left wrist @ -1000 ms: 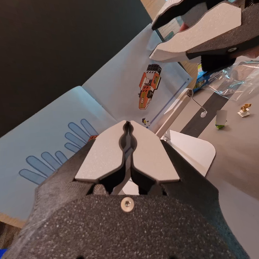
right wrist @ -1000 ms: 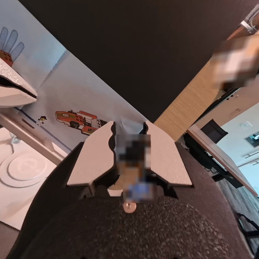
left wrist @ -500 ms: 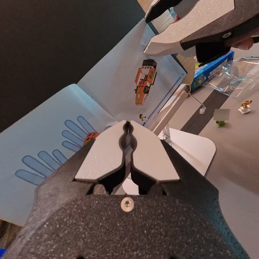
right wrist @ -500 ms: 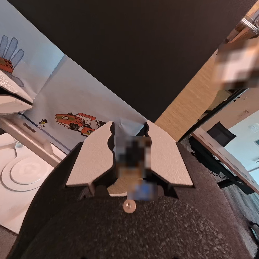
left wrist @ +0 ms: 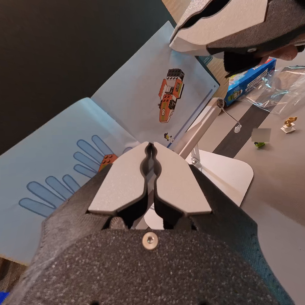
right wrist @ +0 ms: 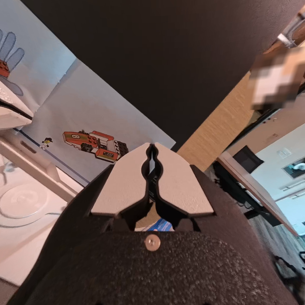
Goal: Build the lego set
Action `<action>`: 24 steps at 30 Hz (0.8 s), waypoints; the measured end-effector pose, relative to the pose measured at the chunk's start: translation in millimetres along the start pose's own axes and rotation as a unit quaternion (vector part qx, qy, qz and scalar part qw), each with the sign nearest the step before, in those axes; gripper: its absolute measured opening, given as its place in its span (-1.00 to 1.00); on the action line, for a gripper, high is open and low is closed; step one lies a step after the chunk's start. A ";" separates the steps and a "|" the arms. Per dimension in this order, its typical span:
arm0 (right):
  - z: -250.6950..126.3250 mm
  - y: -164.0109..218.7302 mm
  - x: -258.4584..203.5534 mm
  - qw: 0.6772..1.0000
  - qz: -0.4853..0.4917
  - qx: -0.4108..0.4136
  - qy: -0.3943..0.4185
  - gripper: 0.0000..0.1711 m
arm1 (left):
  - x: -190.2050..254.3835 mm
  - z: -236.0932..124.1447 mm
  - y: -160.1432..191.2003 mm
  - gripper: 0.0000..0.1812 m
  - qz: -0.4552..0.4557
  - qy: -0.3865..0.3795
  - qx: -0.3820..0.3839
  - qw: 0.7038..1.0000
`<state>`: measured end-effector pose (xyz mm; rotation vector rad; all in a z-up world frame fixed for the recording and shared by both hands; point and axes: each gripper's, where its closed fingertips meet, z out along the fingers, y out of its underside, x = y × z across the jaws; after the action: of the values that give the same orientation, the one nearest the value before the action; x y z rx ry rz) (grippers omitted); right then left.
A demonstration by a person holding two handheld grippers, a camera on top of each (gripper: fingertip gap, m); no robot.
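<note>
An open instruction booklet leans on a white stand; its right page shows an orange and white race car. My left gripper is shut and empty, low in front of the booklet's fold. My right gripper is shut at the top right corner of the right page; a thin sliver of paper shows between its jaws. It also shows in the left wrist view, over that corner. The left gripper's fingers show at the left edge of the right wrist view.
On the grey table right of the stand lie a blue box, a clear plastic bag, a small gold trophy on a white base and a small green piece. A dark wall stands behind the booklet. Spacing between my two grippers at the tips: around 12 cm.
My right gripper has gone from open to shut at the page corner. My left gripper has stayed shut and shifted slightly.
</note>
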<state>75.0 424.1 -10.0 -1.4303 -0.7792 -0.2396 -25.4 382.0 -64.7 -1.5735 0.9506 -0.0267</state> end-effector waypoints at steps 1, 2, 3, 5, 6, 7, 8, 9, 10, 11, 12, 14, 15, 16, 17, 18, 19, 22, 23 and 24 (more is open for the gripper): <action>0.2 -0.1 0.1 1.000 -0.005 -0.001 0.007 -1.00 | -0.2 -0.3 -0.4 -1.00 0.000 0.000 0.000 1.000; 0.1 -0.1 0.3 1.000 0.002 -0.003 0.006 -1.00 | -0.4 -0.7 -0.4 -1.00 0.000 -0.001 0.000 1.000; -0.6 -0.1 1.2 1.000 0.015 -0.004 0.003 -1.00 | -0.7 -1.2 -0.4 -1.00 0.001 -0.001 0.000 1.000; -2.9 -2.1 7.1 1.000 0.023 0.003 0.009 -0.86 | -1.1 -2.7 -0.3 -1.00 0.001 -0.001 0.001 1.000; -4.0 -4.7 9.2 1.000 0.019 0.012 0.010 -0.73 | -1.2 -3.6 -0.6 -1.00 0.001 -0.001 0.001 1.000; -4.6 -6.5 9.3 1.000 0.018 0.017 0.005 -0.61 | -1.1 -4.4 -1.4 -1.00 0.001 -0.001 0.003 1.000; -4.3 -6.9 8.4 1.000 0.018 0.016 -0.003 -0.60 | -0.9 -5.3 -2.6 -1.00 0.001 -0.001 0.006 1.000; -3.1 -6.1 7.4 1.000 0.017 0.012 -0.009 -0.57 | -0.4 -6.2 -3.8 -1.00 0.001 -0.001 0.008 1.000; -1.5 -4.8 6.1 1.000 0.018 0.006 -0.016 -0.57 | 0.1 -7.2 -5.0 -1.00 0.002 -0.001 0.010 1.000; -0.1 -4.2 5.3 0.999 0.023 0.002 -0.023 -0.61 | 0.3 -8.7 -6.4 -1.00 0.004 -0.003 0.012 1.000; 0.9 -3.8 5.7 0.999 0.025 -0.002 -0.027 -0.61 | 0.3 -10.5 -7.6 -1.00 0.006 -0.005 0.015 1.000; 2.3 -3.4 6.3 0.999 0.017 -0.007 -0.030 -0.62 | -0.4 -14.8 -9.3 -1.00 0.007 -0.008 0.020 1.000; 2.5 -3.3 6.2 0.999 0.014 -0.008 -0.031 -0.62 | -1.2 -16.7 -9.3 -1.00 0.006 -0.010 0.021 1.000; 2.5 -3.3 5.6 0.999 0.012 -0.009 -0.032 -0.63 | -2.4 -18.3 -9.1 -1.00 0.005 -0.013 0.023 1.000; 2.3 -3.3 4.5 0.999 0.009 -0.009 -0.033 -0.67 | -3.7 -19.5 -8.6 -1.00 0.002 -0.014 0.023 1.000; 2.2 -3.2 3.0 0.999 0.007 -0.010 -0.034 -0.70 | -4.7 -20.3 -7.9 -1.00 -0.002 -0.014 0.024 1.000; 1.9 -3.2 1.5 0.999 0.006 -0.010 -0.034 -0.75 | -5.8 -20.7 -6.8 -1.00 -0.006 -0.015 0.023 1.000; 0.5 -3.5 0.4 1.000 0.001 -0.009 -0.023 -0.79 | -9.6 -21.7 -3.0 -1.00 -0.015 -0.018 0.020 1.000; -0.4 -3.7 0.8 1.000 -0.001 -0.008 -0.018 -0.78 | -10.4 -21.8 -1.8 -1.00 -0.019 -0.017 0.019 1.000; -1.7 -4.0 1.5 1.000 -0.006 -0.007 -0.011 -0.76 | -11.4 -22.1 -1.2 -1.00 -0.022 -0.017 0.018 0.999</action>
<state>74.4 422.3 -5.9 -1.4439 -0.8063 -0.2384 -43.6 370.5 -52.3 -1.5560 0.8845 -0.0480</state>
